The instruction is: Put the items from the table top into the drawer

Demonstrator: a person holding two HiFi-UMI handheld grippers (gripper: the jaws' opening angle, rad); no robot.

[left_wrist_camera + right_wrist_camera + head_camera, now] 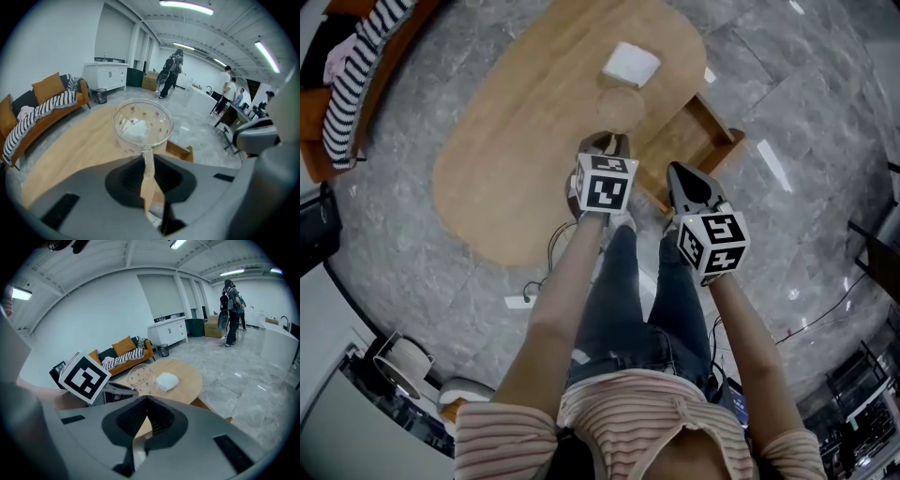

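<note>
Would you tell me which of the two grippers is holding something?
The left gripper: its jaws pinch the rim of the clear bowl, while the right gripper is shut with nothing between its jaws.

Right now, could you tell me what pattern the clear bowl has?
The clear bowl has small reddish dots, clearest in the left gripper view.

No legible text; square markers on left cube (605, 183) and right cube (713, 242).
</note>
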